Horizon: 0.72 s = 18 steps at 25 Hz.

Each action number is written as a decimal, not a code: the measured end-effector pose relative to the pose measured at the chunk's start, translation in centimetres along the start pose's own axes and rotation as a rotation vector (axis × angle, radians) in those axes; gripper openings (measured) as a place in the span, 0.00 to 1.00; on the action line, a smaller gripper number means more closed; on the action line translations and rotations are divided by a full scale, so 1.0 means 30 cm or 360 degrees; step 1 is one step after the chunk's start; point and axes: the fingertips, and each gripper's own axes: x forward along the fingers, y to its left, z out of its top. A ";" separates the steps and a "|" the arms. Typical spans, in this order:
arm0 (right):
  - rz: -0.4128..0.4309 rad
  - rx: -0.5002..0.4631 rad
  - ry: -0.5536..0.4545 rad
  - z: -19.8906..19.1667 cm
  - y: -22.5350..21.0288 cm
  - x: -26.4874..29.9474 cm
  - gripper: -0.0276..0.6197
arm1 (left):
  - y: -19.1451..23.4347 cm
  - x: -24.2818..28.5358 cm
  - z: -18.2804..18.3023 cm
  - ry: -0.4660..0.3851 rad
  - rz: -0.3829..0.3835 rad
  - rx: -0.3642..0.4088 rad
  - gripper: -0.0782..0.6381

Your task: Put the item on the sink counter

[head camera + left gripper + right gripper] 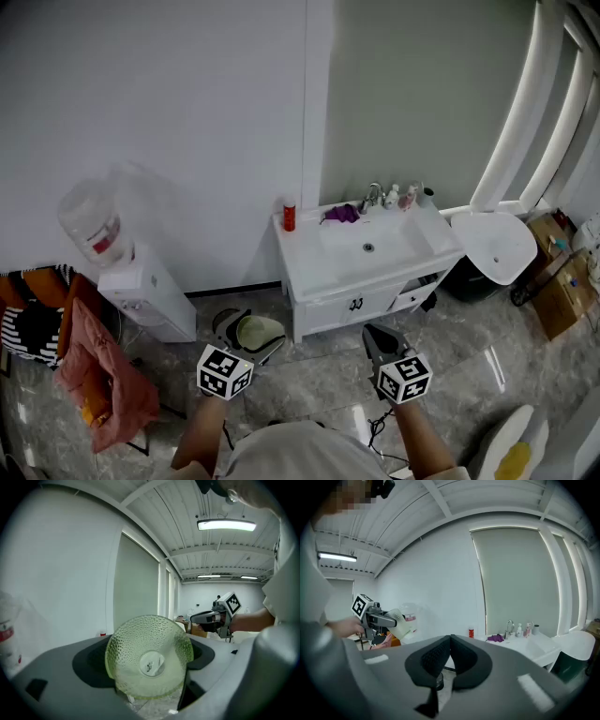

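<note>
Left tool [250, 335] grasping green bowl [133, 644], sticker [151, 663] shown only by left gripper view, right tool [450, 640] clenched

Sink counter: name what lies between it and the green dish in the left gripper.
Only bare floor and the cabinet front, per head view.

Dish [149, 658]: translucent green glass, pebbled outside, glossy. Left tongs [249, 335]: matt grey plastic shell. Right tongs [449, 638] pads [433, 657]: black, finely ribbed, rubbery look. Sink surface [302, 247]: smooth glossy white. Tap [372, 195]: shiny metal. Purple rag [342, 214]: soft cloth. Floor [319, 380]: polished grey marble-look tile, reflective. Water dispenser [150, 295]: white plastic; its bottle [91, 225] clear plastic. Pink garment [103, 380]: limp matt cloth. Wall [187, 112]: matt white.
</note>
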 end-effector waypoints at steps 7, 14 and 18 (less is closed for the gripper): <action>0.0003 0.0009 -0.0013 0.003 -0.010 -0.004 0.05 | -0.013 0.006 -0.001 0.0000 0.0004 -0.0002 0.68; 0.0023 0.0029 -0.0013 -0.016 -0.017 -0.010 0.05 | -0.043 0.008 -0.007 -0.0004 0.0016 -0.0002 0.68; 0.0038 0.0012 0.0001 -0.035 -0.034 -0.026 0.05 | -0.069 0.018 -0.025 0.0010 0.0038 -0.0016 0.68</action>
